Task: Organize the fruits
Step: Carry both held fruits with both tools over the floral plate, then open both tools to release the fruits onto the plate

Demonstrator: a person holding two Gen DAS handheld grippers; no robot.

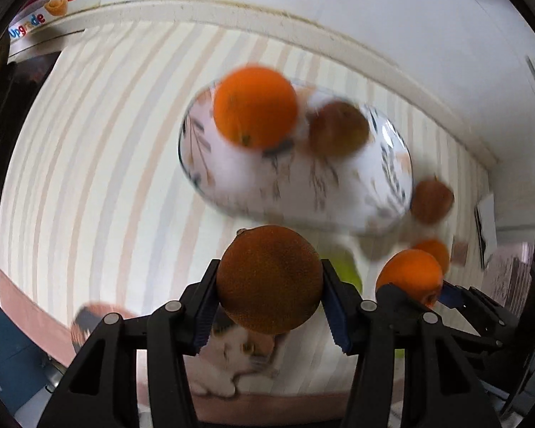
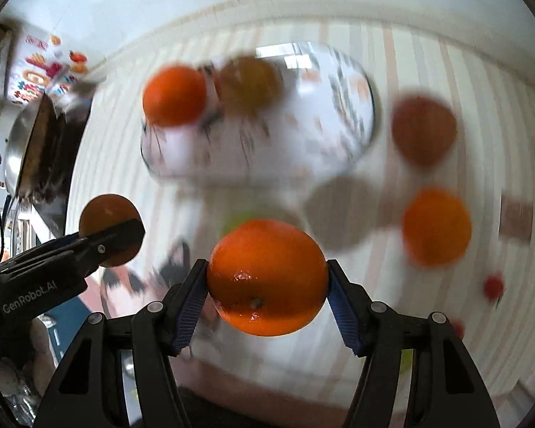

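The left gripper [image 1: 269,285] pinches a dull brownish orange [image 1: 269,280] and the right gripper [image 2: 267,287] a bright orange [image 2: 267,276], both short of the patterned bowl [image 1: 388,157] ahead, the left one looking nearer to it.
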